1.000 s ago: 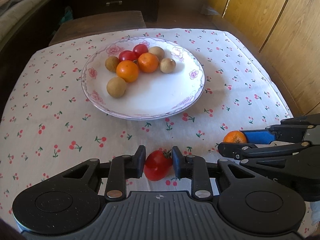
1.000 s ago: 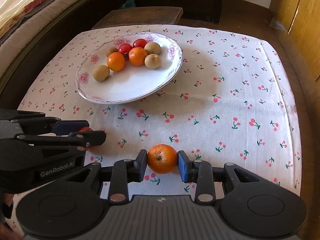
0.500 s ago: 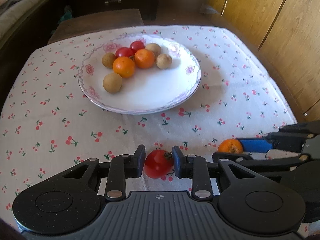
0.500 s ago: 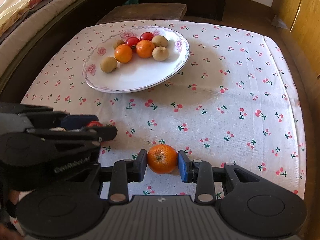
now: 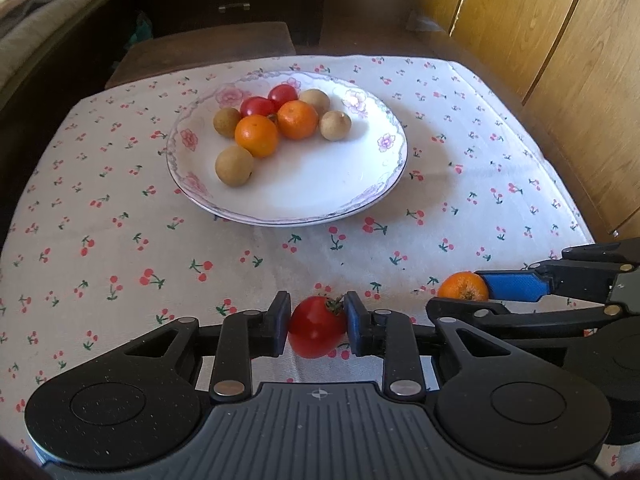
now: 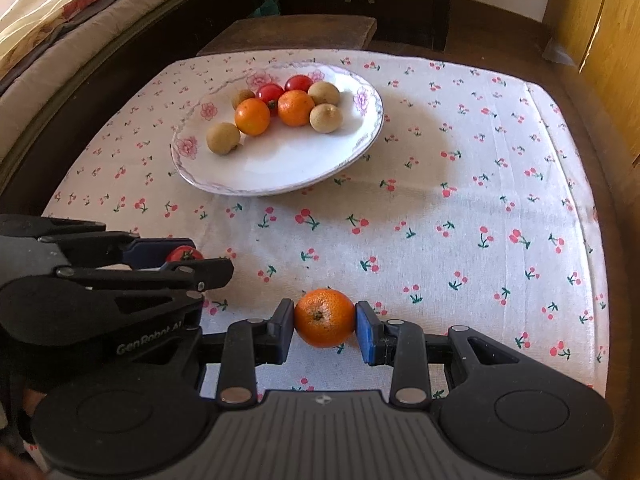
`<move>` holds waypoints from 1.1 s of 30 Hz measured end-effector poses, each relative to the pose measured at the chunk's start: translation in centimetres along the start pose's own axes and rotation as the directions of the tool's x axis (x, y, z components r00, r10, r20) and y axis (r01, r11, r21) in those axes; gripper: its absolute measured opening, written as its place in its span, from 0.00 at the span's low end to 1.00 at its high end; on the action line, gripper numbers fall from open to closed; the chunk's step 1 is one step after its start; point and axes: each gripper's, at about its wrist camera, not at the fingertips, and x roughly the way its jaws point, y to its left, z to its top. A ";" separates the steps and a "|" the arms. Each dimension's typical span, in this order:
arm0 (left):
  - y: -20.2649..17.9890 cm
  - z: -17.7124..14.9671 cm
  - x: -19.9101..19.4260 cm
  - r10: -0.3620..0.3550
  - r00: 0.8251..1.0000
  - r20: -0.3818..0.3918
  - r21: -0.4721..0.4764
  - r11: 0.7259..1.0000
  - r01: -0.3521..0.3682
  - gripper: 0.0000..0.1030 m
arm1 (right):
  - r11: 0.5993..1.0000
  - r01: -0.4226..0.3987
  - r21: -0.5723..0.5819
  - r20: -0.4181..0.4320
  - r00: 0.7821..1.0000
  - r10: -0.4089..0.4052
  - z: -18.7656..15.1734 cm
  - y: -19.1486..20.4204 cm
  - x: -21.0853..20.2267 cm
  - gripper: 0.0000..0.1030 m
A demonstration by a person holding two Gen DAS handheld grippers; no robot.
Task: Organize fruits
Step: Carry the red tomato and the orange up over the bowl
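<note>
Left gripper (image 5: 317, 327): closed on tomato (image 5: 316, 326), near edge of table (image 5: 120, 248). Right gripper (image 6: 325, 324): closed on orange (image 6: 325, 323). Plate (image 5: 332, 200): fruit, far side.

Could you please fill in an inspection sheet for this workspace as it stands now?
Surface: table under a cherry-print cloth.
Job's things: floral plate holding two oranges, two tomatoes and four brown round fruits; one tomato and one orange off the plate, each in jaws.
Clutter: nothing seen.
Grippers: left gripper shut on the tomato; right gripper shut on the orange, both near the table's front edge.
Cables: nothing seen.
Surroundings: wooden stool beyond the table, bedding left, wooden panels right.
</note>
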 end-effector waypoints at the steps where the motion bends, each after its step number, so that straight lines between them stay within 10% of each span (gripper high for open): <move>1: 0.0 0.0 -0.2 -0.001 1.000 0.003 -0.001 1.000 0.001 0.35 | 1.000 -0.002 0.001 0.005 1.000 0.002 0.0 0.0 -0.1 0.33; 33: 0.9 1.9 -4.9 0.046 0.990 0.131 -0.034 0.999 -0.041 0.35 | 0.999 0.025 -0.046 0.135 0.991 -0.019 2.8 2.3 -4.0 0.34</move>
